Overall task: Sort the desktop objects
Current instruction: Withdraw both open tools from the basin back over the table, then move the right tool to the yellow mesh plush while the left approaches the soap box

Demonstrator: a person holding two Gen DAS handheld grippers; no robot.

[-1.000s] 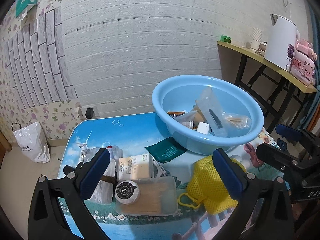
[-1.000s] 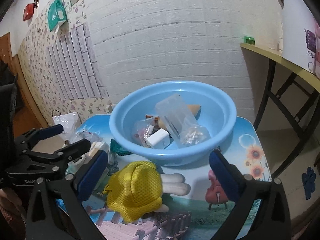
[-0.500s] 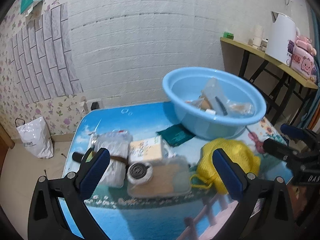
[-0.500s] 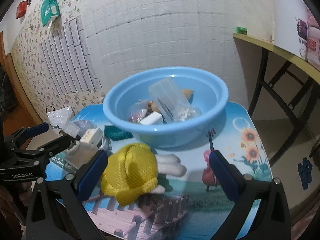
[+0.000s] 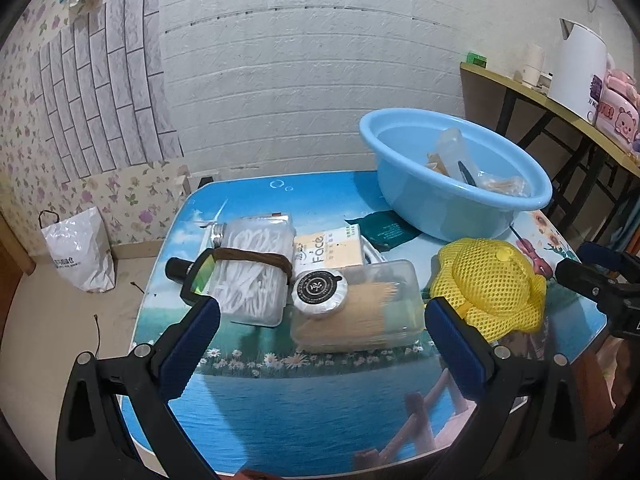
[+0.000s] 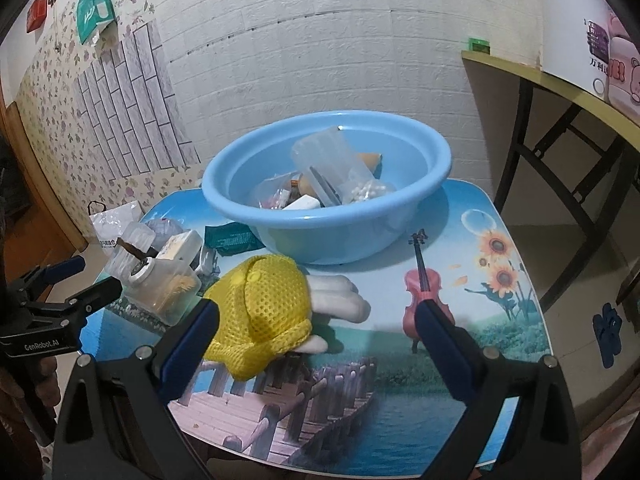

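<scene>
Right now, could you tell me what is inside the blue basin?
The blue basin holds a clear plastic bag, a white block and a bag of pale beads; anything beneath them is hidden.

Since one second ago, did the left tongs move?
Yes. The left tongs pulled back toward the person: the blue basin now sits farther away, and more table shows.

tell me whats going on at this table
A person holds a two-finger gripper in each hand over a small table. Both the left gripper and the right gripper are open and hold nothing. A blue basin already has several items in it. A yellow mesh pouch, two clear boxes and a tissue pack wait on the table.
</scene>
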